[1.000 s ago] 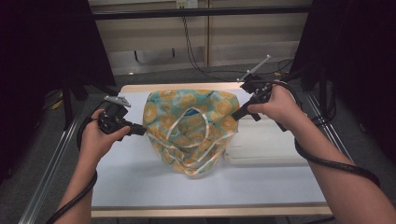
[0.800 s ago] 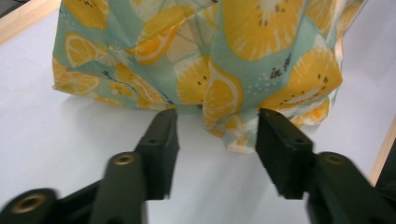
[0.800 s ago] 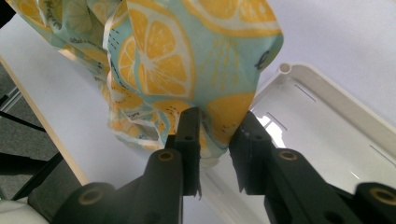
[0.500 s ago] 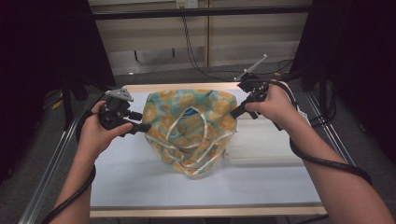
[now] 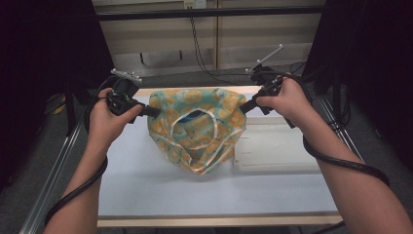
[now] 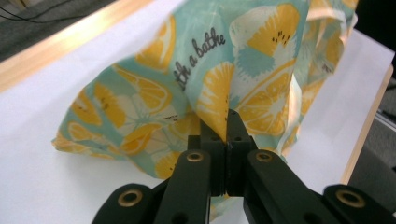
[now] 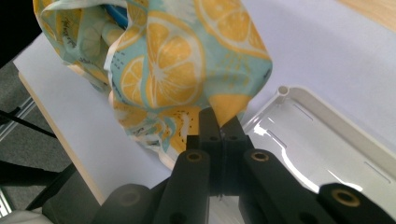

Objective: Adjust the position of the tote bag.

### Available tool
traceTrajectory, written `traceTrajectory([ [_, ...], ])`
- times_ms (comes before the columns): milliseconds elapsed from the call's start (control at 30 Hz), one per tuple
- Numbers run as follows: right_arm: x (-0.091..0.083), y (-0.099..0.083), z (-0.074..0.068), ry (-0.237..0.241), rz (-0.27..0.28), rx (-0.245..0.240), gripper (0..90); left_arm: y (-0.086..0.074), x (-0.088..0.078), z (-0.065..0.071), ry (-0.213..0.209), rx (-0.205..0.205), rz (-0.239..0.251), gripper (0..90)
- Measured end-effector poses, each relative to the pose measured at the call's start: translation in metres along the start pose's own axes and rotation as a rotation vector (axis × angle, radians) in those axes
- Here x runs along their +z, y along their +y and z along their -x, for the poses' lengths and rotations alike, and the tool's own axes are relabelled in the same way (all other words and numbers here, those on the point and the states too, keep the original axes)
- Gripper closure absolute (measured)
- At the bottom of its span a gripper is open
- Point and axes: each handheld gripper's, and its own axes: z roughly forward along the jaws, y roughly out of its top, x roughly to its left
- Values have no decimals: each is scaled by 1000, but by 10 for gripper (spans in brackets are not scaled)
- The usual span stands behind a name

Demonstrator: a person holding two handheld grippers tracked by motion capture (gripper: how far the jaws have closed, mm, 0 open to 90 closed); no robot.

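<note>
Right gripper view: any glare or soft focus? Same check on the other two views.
Right gripper view: bright glare streaks on the glossy white plastic tray; the black jaws at the bottom are soft. Left gripper view: no glare, the lemon-print teal fabric bag is sharp enough to read its lettering. High view: the white table top is evenly lit, the surroundings dark, overall slightly soft.

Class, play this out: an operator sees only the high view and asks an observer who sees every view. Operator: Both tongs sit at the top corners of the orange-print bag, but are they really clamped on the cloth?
Observer: Yes. The left tongs are shut on a fold of the bag.
Operator: And the other side?
Observer: The right tongs pinch a yellow corner of the cloth, with the white tray just past it.
Operator: Any lettering on the cloth?
Observer: Yes, dark script; part of it reads "a bathe".
</note>
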Motion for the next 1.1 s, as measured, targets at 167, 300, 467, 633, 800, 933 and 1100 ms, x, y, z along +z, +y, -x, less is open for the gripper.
traceTrajectory([
  [167,-7,7,-2,-11,32,-2,900,10,-8,-1,25,-5,11,900],
  [300,-10,15,1,-15,54,9,900,18,-7,-6,32,-18,6,900],
  [467,-12,22,5,-17,77,18,900,22,-11,-11,45,-25,8,900],
  [633,-15,28,6,-13,88,27,900,26,-19,-12,53,-40,17,900],
  [800,-14,35,9,-42,95,47,900,30,-18,-22,65,-76,-3,898],
  [933,-5,37,12,-57,82,56,898,30,-4,-28,62,-91,-45,896],
  [1100,11,33,17,-60,50,56,893,26,8,-30,40,-81,-70,895],
])
